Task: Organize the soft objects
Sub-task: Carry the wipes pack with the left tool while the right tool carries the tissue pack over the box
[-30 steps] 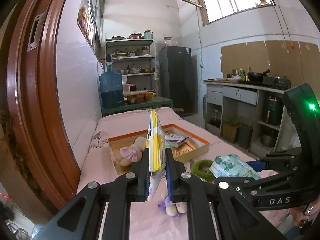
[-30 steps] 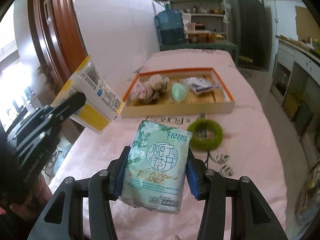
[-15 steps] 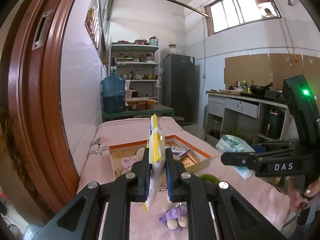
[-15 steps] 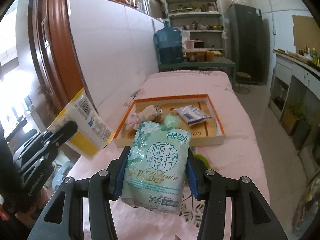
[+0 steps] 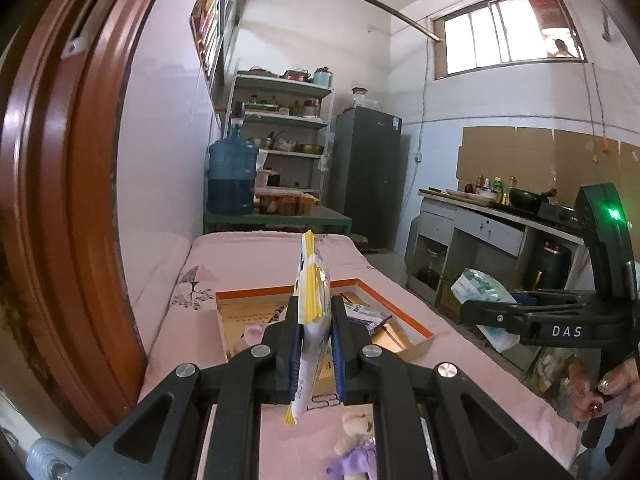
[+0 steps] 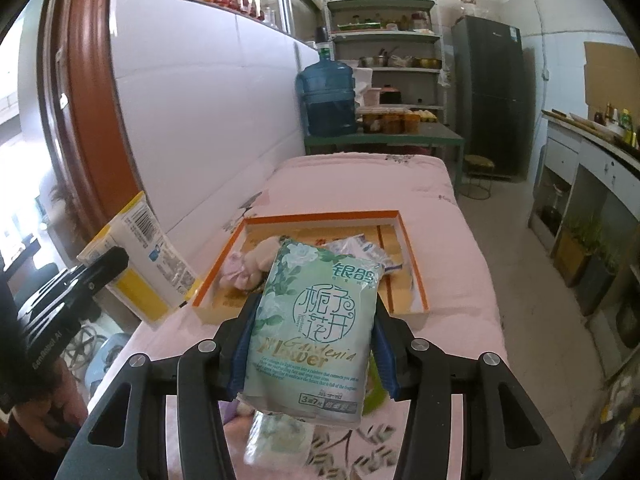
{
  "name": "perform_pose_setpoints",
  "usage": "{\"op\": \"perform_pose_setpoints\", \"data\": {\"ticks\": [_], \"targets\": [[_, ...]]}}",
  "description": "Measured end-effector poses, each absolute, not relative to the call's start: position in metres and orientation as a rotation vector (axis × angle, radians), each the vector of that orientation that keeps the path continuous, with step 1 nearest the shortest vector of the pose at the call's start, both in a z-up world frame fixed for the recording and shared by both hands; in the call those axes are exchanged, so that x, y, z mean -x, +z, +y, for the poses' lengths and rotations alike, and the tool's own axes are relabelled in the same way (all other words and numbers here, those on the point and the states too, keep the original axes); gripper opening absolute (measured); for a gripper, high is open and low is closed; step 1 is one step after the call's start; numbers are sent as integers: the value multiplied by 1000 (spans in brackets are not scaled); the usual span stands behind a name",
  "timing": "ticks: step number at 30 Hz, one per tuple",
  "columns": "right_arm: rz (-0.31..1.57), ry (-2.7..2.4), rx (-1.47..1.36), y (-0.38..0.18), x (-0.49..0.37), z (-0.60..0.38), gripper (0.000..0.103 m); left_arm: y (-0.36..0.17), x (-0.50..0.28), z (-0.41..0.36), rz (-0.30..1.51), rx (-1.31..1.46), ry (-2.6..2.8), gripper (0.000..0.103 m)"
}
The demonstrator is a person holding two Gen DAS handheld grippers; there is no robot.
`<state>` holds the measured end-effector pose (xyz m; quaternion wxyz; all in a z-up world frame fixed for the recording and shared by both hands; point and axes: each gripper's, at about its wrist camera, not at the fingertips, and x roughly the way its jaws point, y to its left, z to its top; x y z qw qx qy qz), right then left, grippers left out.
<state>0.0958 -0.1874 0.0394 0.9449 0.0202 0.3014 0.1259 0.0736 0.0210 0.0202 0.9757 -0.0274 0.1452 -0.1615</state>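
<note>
My left gripper point(image 5: 316, 320) is shut on a thin yellow and white packet point(image 5: 310, 288), held edge-on and upright above the near end of the pink-covered table point(image 5: 248, 256). My right gripper point(image 6: 314, 316) is shut on a green tissue pack point(image 6: 316, 320), gripped by its sides in the air before the orange-rimmed tray point(image 6: 416, 280). In the tray lie a pink plush toy point(image 6: 244, 268) and a blue and white packet point(image 6: 360, 248). A small plush doll in purple point(image 5: 356, 436) lies on the cloth under my left gripper. A green ring point(image 6: 374, 384) peeks out behind the tissue pack.
A brown door frame point(image 5: 60, 200) runs along the left. At the table's far end stand a blue water jug point(image 6: 328, 96), a shelf rack point(image 6: 384, 40) and a dark fridge point(image 6: 488, 96). A counter point(image 5: 480, 220) and potted plants point(image 6: 584, 244) line the right side.
Both grippers have risen and drawn back from the tray, each with its packet still in it. The green ring has slipped mostly out of sight behind the tissue pack.
</note>
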Motion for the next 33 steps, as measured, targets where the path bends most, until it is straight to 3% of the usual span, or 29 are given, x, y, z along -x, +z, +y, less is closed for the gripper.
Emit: {"op": "perform_pose_setpoints", "data": {"ticks": [33], "targets": [[674, 255, -64, 29, -250, -204, 52, 29, -237, -5, 391, 135, -153, 13]]}}
